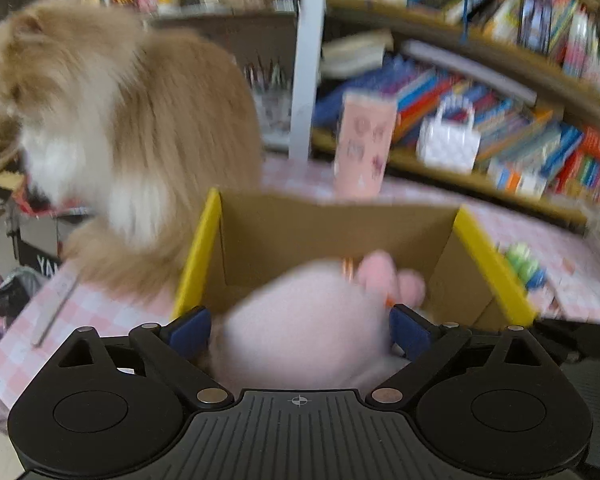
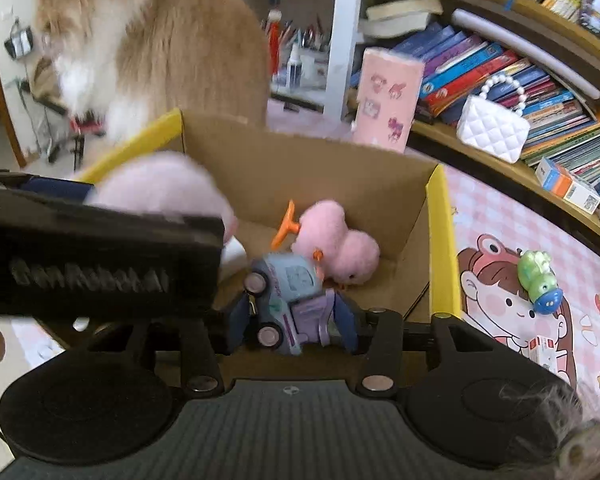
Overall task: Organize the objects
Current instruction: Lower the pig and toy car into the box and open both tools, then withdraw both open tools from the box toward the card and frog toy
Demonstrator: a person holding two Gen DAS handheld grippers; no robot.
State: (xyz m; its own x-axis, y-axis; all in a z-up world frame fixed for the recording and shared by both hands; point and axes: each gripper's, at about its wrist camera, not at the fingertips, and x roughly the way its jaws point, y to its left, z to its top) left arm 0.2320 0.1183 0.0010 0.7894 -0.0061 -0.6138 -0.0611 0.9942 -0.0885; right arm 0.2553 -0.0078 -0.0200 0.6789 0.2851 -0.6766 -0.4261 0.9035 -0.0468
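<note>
An open cardboard box (image 1: 332, 220) with yellow flaps stands on the pink checked table; it also shows in the right wrist view (image 2: 300, 168). My left gripper (image 1: 300, 332) is shut on a pale pink plush toy (image 1: 308, 320) over the box's near edge; the same toy (image 2: 160, 188) and gripper body show at left in the right wrist view. My right gripper (image 2: 292, 320) is shut on a blue and purple toy car (image 2: 288, 300) held over the box. A pink plush chick (image 2: 336, 244) with an orange wind-up key lies inside the box.
A fluffy orange and white cat (image 1: 112, 120) sits on the table at the box's left, also in the right wrist view (image 2: 152, 48). A pink carton (image 2: 388, 100) stands behind the box. A green and blue toy (image 2: 538, 280) lies on the mat at right. A bookshelf with a white purse (image 2: 494, 128) is behind.
</note>
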